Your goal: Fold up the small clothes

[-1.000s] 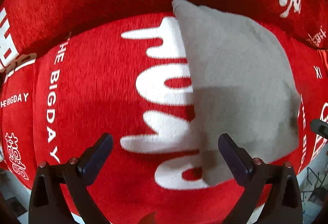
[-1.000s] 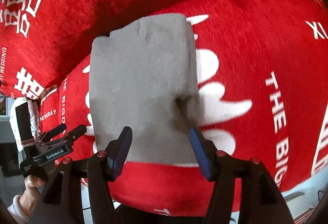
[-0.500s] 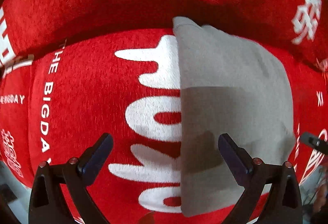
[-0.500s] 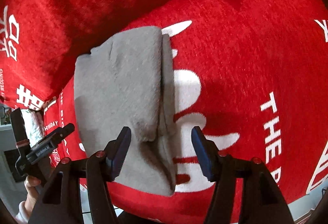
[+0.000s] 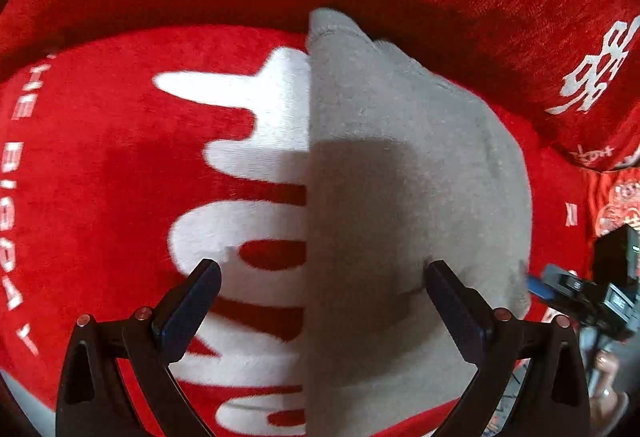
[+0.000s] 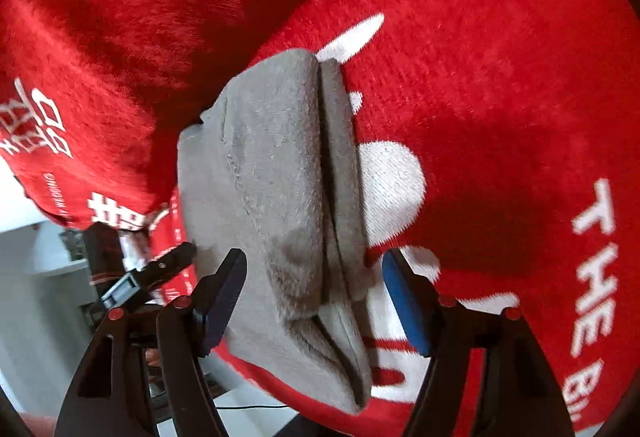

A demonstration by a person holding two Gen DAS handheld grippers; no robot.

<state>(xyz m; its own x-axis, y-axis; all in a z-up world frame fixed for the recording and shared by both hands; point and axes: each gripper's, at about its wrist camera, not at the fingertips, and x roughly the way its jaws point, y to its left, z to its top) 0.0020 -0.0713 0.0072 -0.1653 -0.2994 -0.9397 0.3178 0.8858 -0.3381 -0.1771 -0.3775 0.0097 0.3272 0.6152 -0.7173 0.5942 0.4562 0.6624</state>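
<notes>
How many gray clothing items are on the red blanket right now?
1. The gray garment lies folded on the red blanket, ahead of the open left gripper and between the fingers of the open right gripper. Anything under it would be hidden.

Home: red wedding-print sofa cover (image 5: 120, 197).

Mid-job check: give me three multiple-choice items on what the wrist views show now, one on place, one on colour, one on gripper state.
1. The folded garment lies on:
A. a red cover with white lettering
B. a wooden floor
C. a metal tray

2. The garment is:
A. blue
B. grey
C. yellow

3. The left gripper and right gripper are:
A. both shut on the garment
B. both open
C. one open, one shut

Answers:
1 A, the red cover surrounds it.
2 B, plain grey fleece.
3 B, the fingers stand wide apart in both views, gripping nothing.
</notes>
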